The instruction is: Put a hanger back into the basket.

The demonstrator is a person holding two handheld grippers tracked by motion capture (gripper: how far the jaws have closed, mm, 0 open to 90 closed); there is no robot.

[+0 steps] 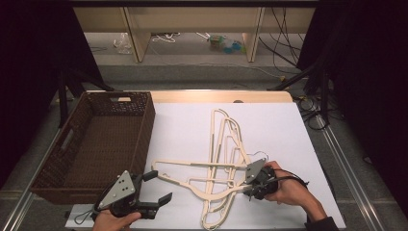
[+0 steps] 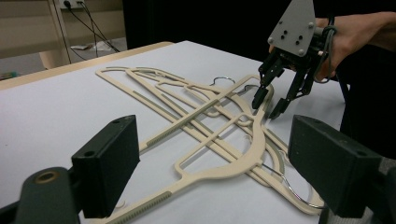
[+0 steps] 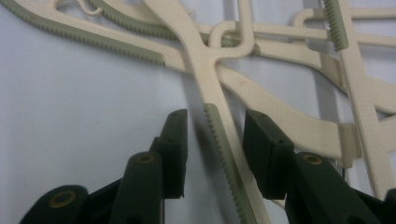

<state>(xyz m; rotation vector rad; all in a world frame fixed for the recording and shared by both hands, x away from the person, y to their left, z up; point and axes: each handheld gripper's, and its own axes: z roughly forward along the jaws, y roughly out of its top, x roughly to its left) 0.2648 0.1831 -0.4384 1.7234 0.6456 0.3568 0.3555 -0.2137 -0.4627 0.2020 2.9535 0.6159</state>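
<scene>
Now the right gripper (image 3: 215,140) straddles one arm of a hanger (image 1: 211,179) in the pile near the table's (image 1: 183,125) front edge, jaws narrowed but not yet pinching. Next, I judge: close fully, lift it free. Left gripper (image 1: 159,187) waits open beside the basket (image 1: 144,130).

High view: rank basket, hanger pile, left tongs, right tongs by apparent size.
1. Wicker basket.
2. Pile of cream hangers, somewhat smaller in spread.
3. Left tongs, larger than the right, though nearer the camera, so true size is unsure.
4. Right tongs, astride a hanger arm.
</scene>
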